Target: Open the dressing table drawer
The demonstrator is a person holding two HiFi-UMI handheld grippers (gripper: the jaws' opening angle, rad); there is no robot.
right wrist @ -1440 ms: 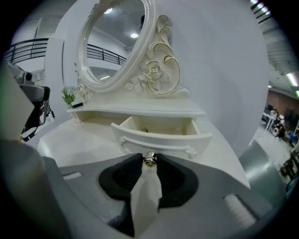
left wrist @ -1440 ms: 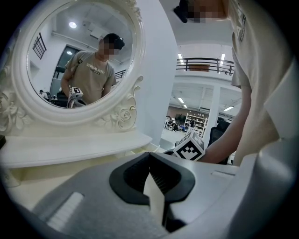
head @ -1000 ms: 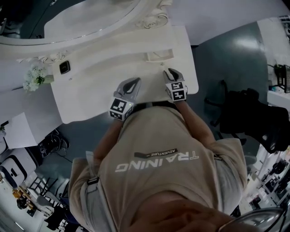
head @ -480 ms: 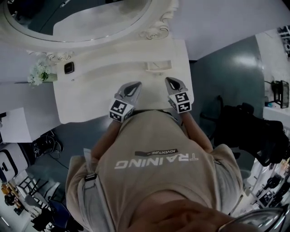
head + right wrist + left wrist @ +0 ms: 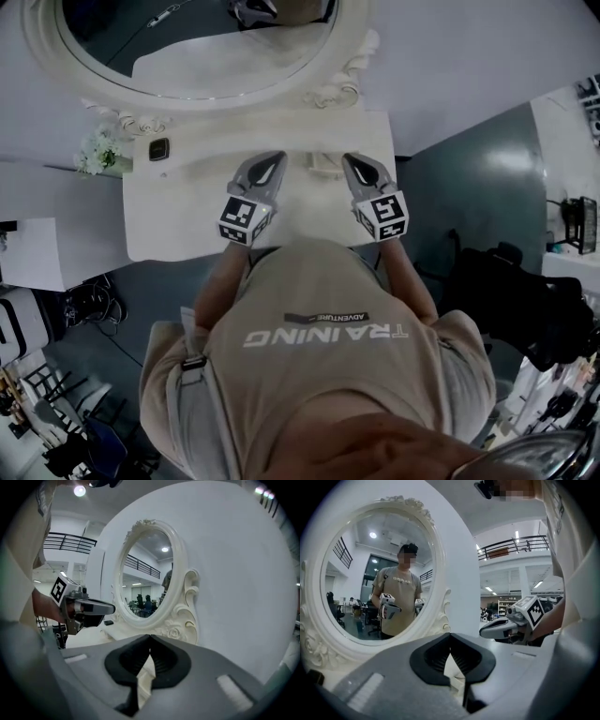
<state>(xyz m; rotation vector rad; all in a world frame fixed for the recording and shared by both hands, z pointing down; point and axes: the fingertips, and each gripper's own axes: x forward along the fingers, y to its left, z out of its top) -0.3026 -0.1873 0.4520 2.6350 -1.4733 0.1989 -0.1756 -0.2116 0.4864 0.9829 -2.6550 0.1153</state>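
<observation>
The white dressing table (image 5: 187,225) stands against the wall under an oval mirror (image 5: 202,42). A small raised drawer box (image 5: 323,164) sits at the back of its top, between my two grippers. My left gripper (image 5: 277,157) hovers over the table top, pointing at the mirror, jaws shut and empty (image 5: 450,637). To its right, my right gripper (image 5: 349,158) is held level with it, also shut on nothing (image 5: 150,638). Each gripper shows in the other's view. Any drawer in the table's front is hidden under the top and the person's body.
A small dark square object (image 5: 157,148) and a bunch of white flowers (image 5: 98,150) lie at the table's back left. A white cabinet (image 5: 47,244) stands left of the table. A dark chair (image 5: 506,281) stands on the floor to the right.
Both grippers have risen from near the table's front edge and moved in over the top towards the mirror. The head view has swung so more of the mirror shows.
</observation>
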